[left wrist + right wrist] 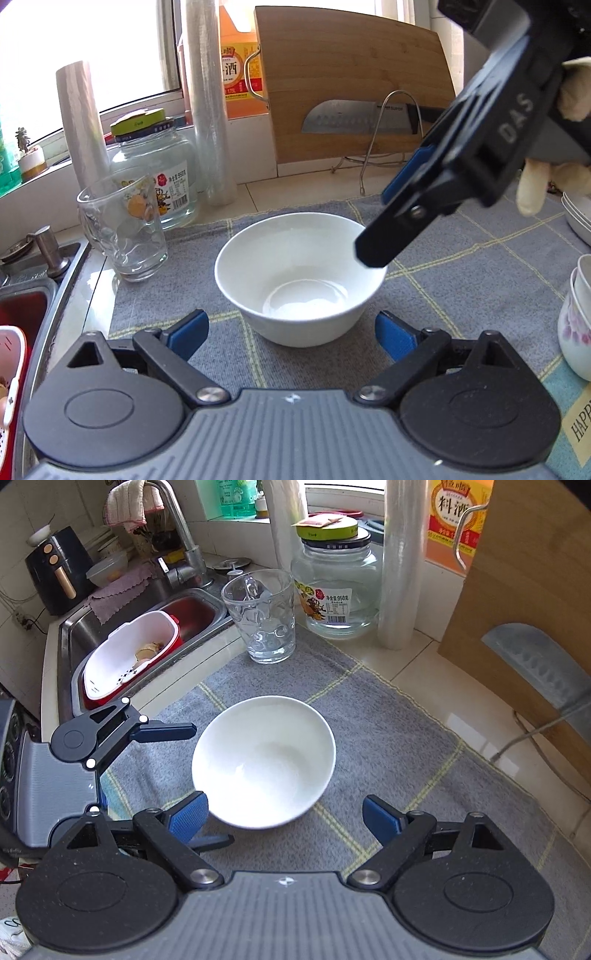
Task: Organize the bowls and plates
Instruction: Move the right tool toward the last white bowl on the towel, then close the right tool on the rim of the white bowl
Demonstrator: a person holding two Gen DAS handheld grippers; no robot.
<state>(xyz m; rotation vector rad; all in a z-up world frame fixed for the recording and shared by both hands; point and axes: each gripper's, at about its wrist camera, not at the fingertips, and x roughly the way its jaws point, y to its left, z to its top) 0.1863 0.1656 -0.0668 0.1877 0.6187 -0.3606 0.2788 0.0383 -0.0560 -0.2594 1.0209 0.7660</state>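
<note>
On the table, centre of the grey checked mat:
- White bowl, upright, empty, resting on the mat.
- Left gripper: jaws spread wide, blue pads at either side of the bowl's near wall, not touching it.
- Right gripper: jaws spread, hovering above the bowl's rim, holding nothing.
- Glass mug at the mat's far corner, beside the sink.
- Glass jar behind the mug.
- Stacked white dishes at the mat's right edge.
</note>
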